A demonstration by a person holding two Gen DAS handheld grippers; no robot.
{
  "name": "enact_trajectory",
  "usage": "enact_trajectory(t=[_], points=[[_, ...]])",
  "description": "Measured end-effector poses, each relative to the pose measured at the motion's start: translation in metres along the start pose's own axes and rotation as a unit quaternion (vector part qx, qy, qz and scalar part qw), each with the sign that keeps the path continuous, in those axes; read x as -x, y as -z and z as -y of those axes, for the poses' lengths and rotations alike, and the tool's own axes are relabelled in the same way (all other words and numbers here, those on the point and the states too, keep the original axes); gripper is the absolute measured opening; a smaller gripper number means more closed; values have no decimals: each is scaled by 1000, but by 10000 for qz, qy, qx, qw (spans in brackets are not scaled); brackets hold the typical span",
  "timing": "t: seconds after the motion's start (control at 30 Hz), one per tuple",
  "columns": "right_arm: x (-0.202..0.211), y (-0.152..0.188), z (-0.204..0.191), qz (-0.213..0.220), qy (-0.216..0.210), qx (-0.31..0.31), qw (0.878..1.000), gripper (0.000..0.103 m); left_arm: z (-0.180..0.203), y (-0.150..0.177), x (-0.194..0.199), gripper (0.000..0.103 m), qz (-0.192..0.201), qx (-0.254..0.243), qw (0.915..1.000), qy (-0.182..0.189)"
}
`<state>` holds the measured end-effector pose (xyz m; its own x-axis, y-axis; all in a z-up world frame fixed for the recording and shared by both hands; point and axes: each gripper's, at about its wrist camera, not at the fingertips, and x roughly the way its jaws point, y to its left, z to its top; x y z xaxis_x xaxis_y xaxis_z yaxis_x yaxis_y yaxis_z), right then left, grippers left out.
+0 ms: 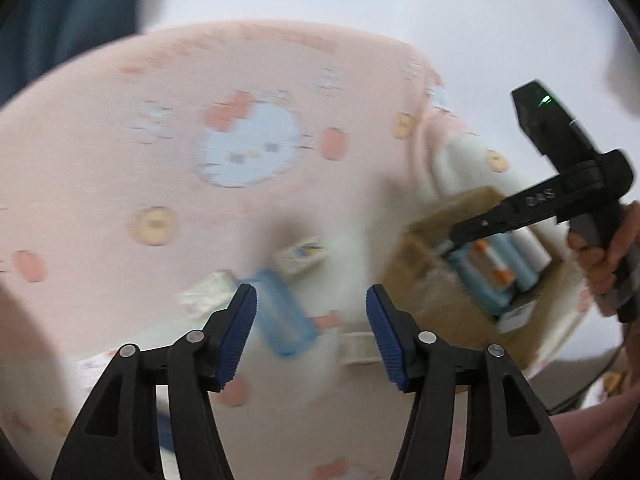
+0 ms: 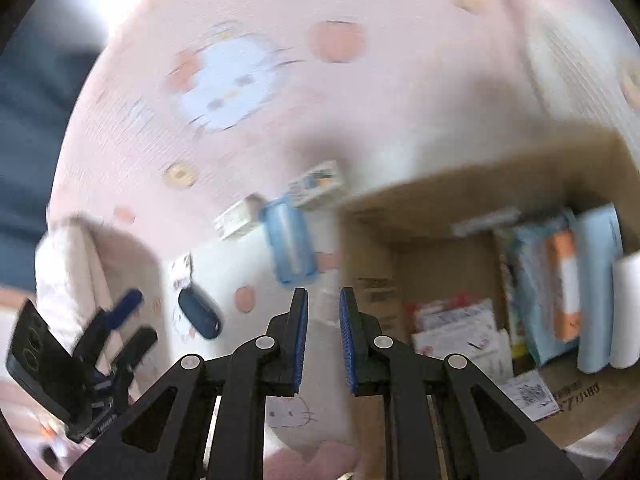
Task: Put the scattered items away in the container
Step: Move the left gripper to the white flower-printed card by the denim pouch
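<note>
Surface: a bed [image 1: 120,152] under a pink cartoon-cat sheet carries everything; both views are blurred.
Left tool [image 1: 311,312]: jaws spread wide with nothing between the blue pads; it hangs above the sheet, pointing down at the loose items. It also shows at the lower left of the right wrist view [image 2: 132,320].
Right tool [image 2: 323,316]: jaws drawn close with a narrow gap, nothing gripped between them. In the left wrist view it reaches in from the right over the box [image 1: 448,244], with a hand [image 1: 600,256] on its grip.
Container: a brown cardboard box [image 2: 460,184] sits open near the bed's right edge, just beside the loose items.
In the box: pale blue packs, an orange-and-white tube [image 2: 564,284], a white roll [image 2: 628,312] and printed packets [image 2: 456,328].
Blue case [image 2: 290,244]: a translucent blue oblong lying on the sheet just left of the box.
Small cartons: one printed carton [image 2: 318,184] beside the case's far end, another [image 2: 236,220] to its left.
Dark blue pouch [image 2: 199,314]: on the sheet, nearer the bed's left edge, apart from the case.
</note>
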<state>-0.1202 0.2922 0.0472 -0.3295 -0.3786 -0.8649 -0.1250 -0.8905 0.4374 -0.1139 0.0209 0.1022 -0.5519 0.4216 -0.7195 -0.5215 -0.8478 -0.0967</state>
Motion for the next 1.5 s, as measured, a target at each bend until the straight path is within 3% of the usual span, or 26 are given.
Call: enact_trajectory(t=[0.1,0.17,0.3,0.43,0.53,0.63,0.73,0.83,0.9,0.93,1.0,1.1,1.23,1.3,1.43,1.5], points=[[-15,-4,-64,-276,-259,600,9975,14,-33,5,15,63,-119,161,9996,-210],[-28,-4,-110,-334,-214,1086,9933,14,-57,8,24,63,-145,207,9993,-286],[-70,-7,-188,-580,-358,2182,9735,20,-103,18,25,64,-219,425,9980,-415],[-124,-18,-227,-1140,-852,2260,9637,24,-160,26,2,64,-784,782,9923,-564],[-167,-34,-253,-1042,-911,2667,9538,24,-209,42,-15,64,-953,1192,9855,-739],[-215,-50,-259,-899,-899,2736,9534,25,-255,68,-32,64,-830,1705,9788,-774],[-264,-54,-256,-1107,-828,2577,9563,26,-294,99,-57,64,-805,2235,9682,-787],[-306,-39,-261,-1403,-524,3043,9407,26,-323,135,-72,64,-735,2795,9530,-914],[-328,-31,-262,-1493,-650,3135,9355,26,-340,155,-80,64,-964,3065,9421,-959],[-338,-31,-259,-1527,-932,2951,9386,26,-347,162,-85,64,-1151,3117,9383,-961],[-352,-37,-255,-1296,-1363,2523,9492,28,-359,172,-89,64,-1354,3126,9360,-889],[-370,-39,-255,-1185,-1628,2330,9514,37,-369,179,-87,64,-1187,3194,9357,-915],[-400,-33,-254,-1550,-1604,1807,9579,39,-380,188,-97,64,-1205,3234,9335,-974],[-410,-26,-255,-1660,-1654,1646,9581,39,-384,194,-101,64,-1122,3447,9286,-795],[-429,-17,-257,-1641,-1413,1618,9628,39,-392,202,-112,64,-1078,3711,9194,-730],[-428,-14,-256,-1460,-1530,1511,9656,39,-397,207,-116,63,-975,3866,9147,-661]])
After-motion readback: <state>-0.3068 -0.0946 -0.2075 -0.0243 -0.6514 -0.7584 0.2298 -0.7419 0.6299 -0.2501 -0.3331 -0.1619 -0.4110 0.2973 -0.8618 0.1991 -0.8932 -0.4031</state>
